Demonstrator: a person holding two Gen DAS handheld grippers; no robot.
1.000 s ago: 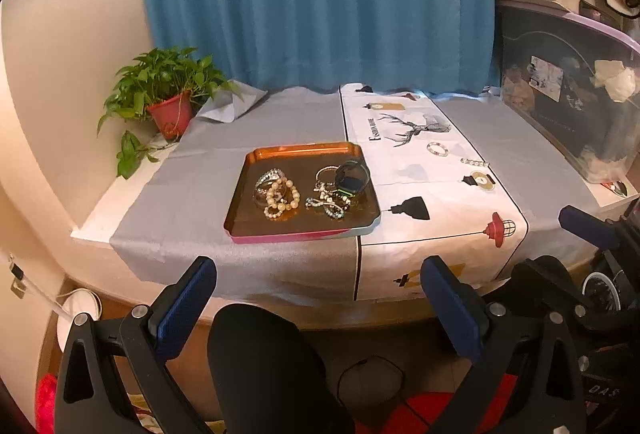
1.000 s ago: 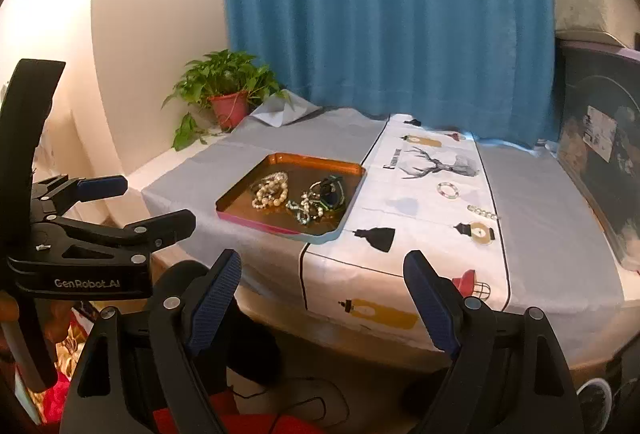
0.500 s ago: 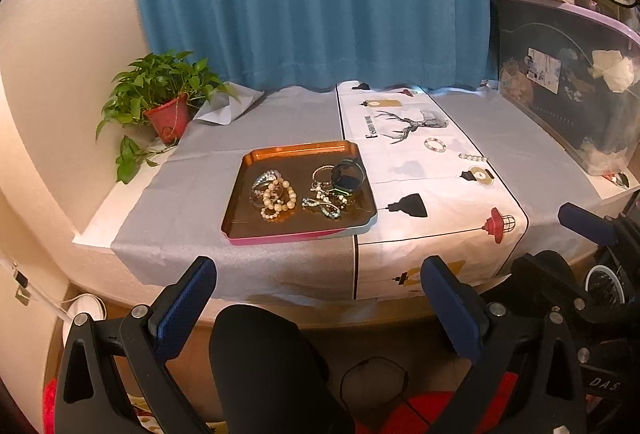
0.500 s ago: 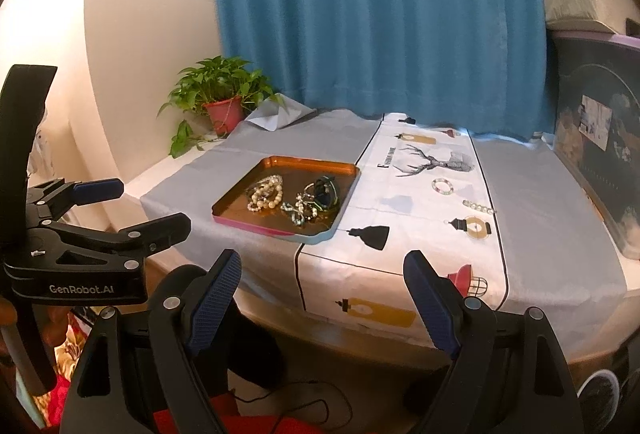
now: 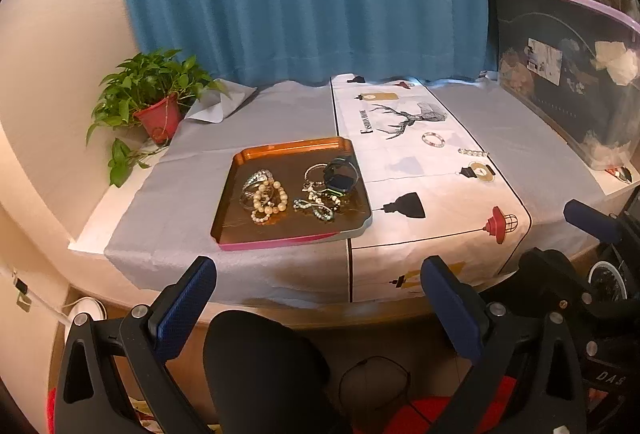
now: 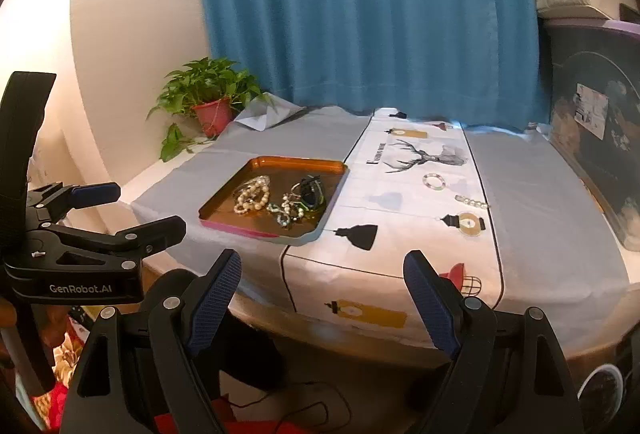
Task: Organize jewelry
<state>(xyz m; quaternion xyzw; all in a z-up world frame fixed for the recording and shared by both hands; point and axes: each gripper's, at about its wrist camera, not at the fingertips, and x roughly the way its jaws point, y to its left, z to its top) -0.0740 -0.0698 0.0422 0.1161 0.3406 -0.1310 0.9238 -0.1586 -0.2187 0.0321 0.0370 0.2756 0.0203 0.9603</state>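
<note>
Left wrist view: tray [image 5: 280, 238] nearer than before, fingers [image 5: 188, 308] apart.

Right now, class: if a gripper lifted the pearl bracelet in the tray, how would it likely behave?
The pearl bracelet is strung round beads, so it would probably sag limply. Its smooth beads may slip between pads. It touches a silvery bracelet in the tray, so that might drag along.
</note>
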